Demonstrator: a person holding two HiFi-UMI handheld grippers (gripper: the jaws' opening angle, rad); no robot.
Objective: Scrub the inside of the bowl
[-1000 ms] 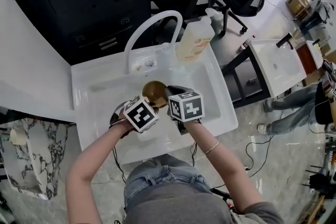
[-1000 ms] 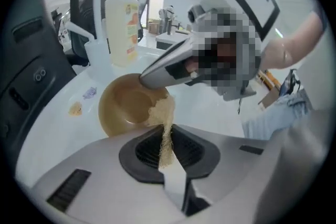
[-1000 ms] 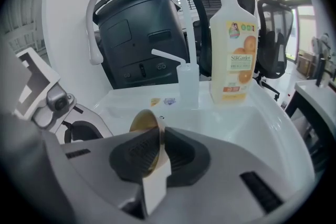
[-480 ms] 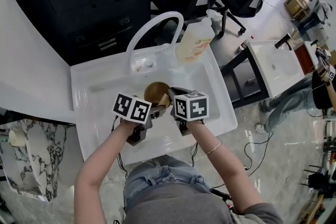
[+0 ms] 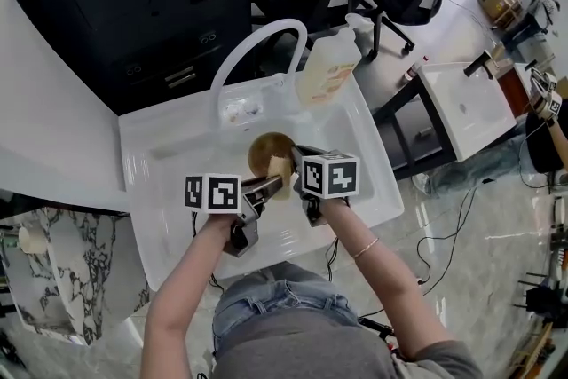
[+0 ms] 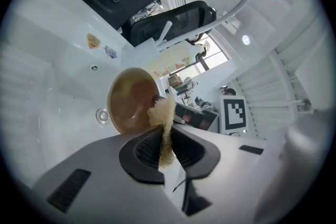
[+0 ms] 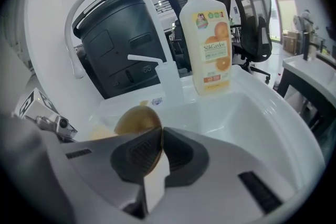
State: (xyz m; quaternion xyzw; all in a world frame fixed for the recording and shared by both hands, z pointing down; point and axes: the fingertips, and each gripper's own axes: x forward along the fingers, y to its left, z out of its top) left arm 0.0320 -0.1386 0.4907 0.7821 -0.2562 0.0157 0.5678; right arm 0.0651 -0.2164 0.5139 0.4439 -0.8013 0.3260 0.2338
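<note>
While our right gripper (image 7: 160, 152) pinches the rim of the brown bowl (image 5: 266, 149) over the sink (image 5: 160, 164), we log it tilted. Our left gripper (image 6: 167, 139) clamps a tan sponge (image 6: 164, 115) against the bowl's inner edge.

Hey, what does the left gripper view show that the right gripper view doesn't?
Only the left gripper view: the scrub pad pinched in the left gripper, held against the brown inside of the bowl. Only the right gripper view: the right gripper shut on the bowl's rim, and the orange-labelled soap bottle behind the basin. Both: the bowl, the white faucet and the white sink.
</note>
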